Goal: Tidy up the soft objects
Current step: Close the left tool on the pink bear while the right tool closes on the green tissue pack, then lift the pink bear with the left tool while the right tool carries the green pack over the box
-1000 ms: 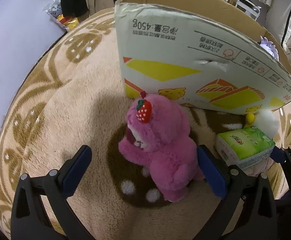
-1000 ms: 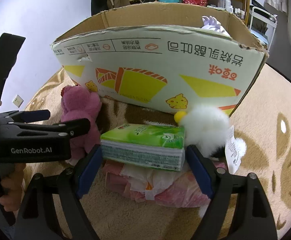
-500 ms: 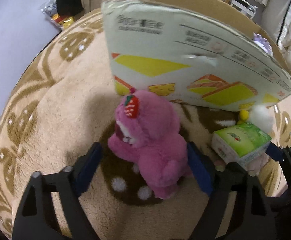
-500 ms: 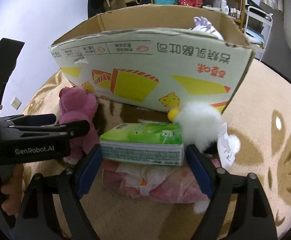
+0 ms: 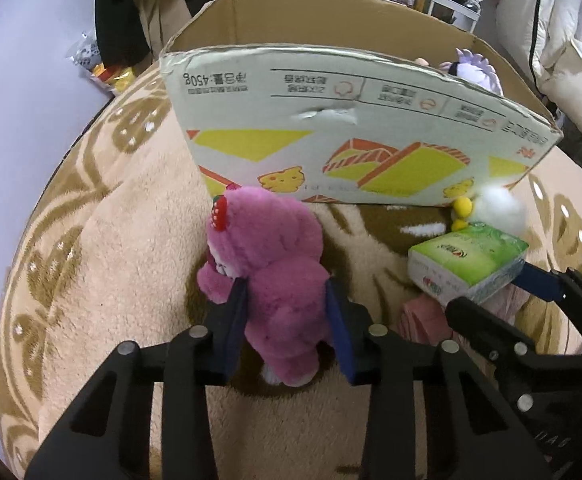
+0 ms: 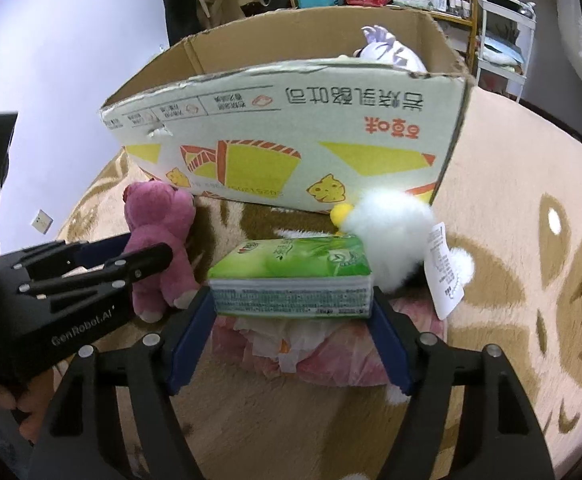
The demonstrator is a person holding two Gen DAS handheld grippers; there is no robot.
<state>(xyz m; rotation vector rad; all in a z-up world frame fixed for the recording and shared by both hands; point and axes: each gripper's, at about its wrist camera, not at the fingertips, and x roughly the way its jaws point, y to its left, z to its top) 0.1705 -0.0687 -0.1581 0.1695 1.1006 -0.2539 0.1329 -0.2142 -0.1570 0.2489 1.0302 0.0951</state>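
Observation:
A pink plush bear (image 5: 267, 240) with a strawberry on its head sits on the rug in front of a printed cardboard box (image 5: 331, 120). My left gripper (image 5: 285, 292) is closing, and its blue pads squeeze the bear's body from both sides. In the right wrist view the bear (image 6: 159, 216) stands left of a green tissue pack (image 6: 291, 264). My right gripper (image 6: 293, 300) is closing too, with its pads against the two ends of the pack. The pack lies on a crumpled pink bag (image 6: 323, 344).
A white fluffy toy (image 6: 391, 232) with a yellow beak and a paper tag lies behind the pack, against the box (image 6: 291, 128). A purple-and-white plush (image 6: 387, 52) sits inside the box. A beige patterned rug (image 5: 111, 260) covers the floor; shelves and clutter stand beyond.
The left jaws went from wide open around the bear to pressed on its body. The right jaws narrowed onto the tissue pack's ends. Both views shifted slightly, showing more of the box's inside.

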